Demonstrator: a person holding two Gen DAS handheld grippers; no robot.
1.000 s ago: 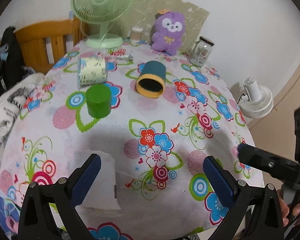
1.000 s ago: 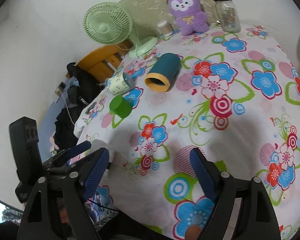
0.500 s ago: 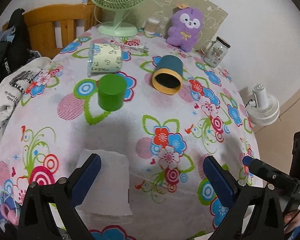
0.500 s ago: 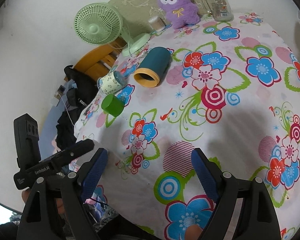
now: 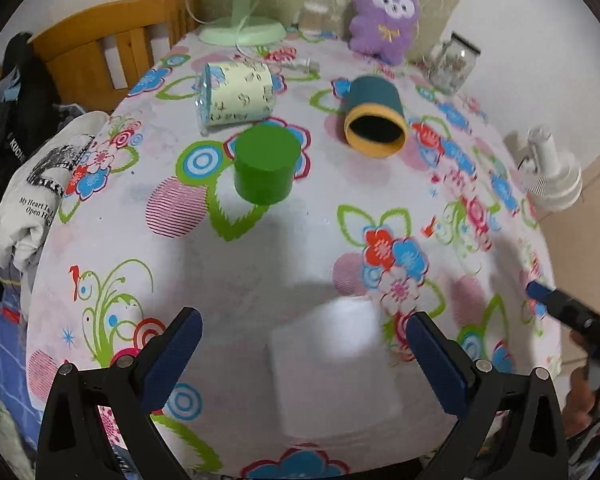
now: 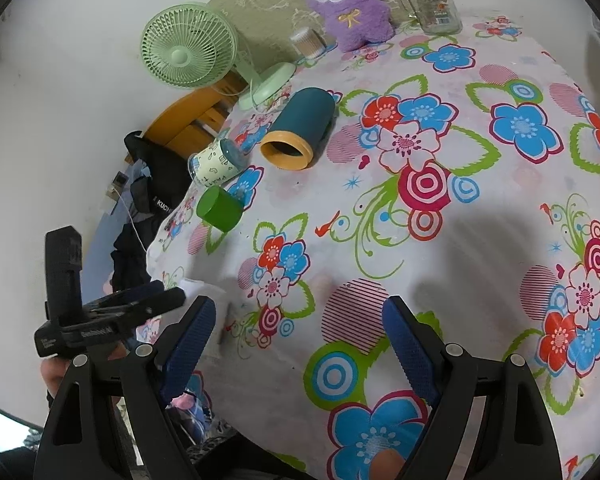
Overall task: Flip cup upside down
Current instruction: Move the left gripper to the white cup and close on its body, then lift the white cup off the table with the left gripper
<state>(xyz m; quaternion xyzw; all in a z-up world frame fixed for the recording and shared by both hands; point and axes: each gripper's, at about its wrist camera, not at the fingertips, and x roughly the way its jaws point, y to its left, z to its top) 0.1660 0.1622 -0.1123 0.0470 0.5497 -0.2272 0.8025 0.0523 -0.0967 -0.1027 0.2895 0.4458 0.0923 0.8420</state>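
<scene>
Both tools, the left tool (image 5: 300, 344) and the right tool (image 6: 296, 328), are gaping wide and gripping nothing. The teal cup (image 5: 374, 118) is lying on its side beyond the green cup (image 5: 265, 168), its mouth showing nothing inside. A sideways squeeze is risking rolling it along the bench (image 5: 284, 248) toward the jar (image 5: 450, 62).

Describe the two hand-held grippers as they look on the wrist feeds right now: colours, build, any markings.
Both match. The left hand-held gripper and the right hand-held gripper each have black, angular, open-frame fingers with silver screw heads, tipped with dark blue textured pads. Seen from the right wrist view, the left unit's black body carries small white lettering, too blurred to read. No cables or sleeves are visible.
</scene>
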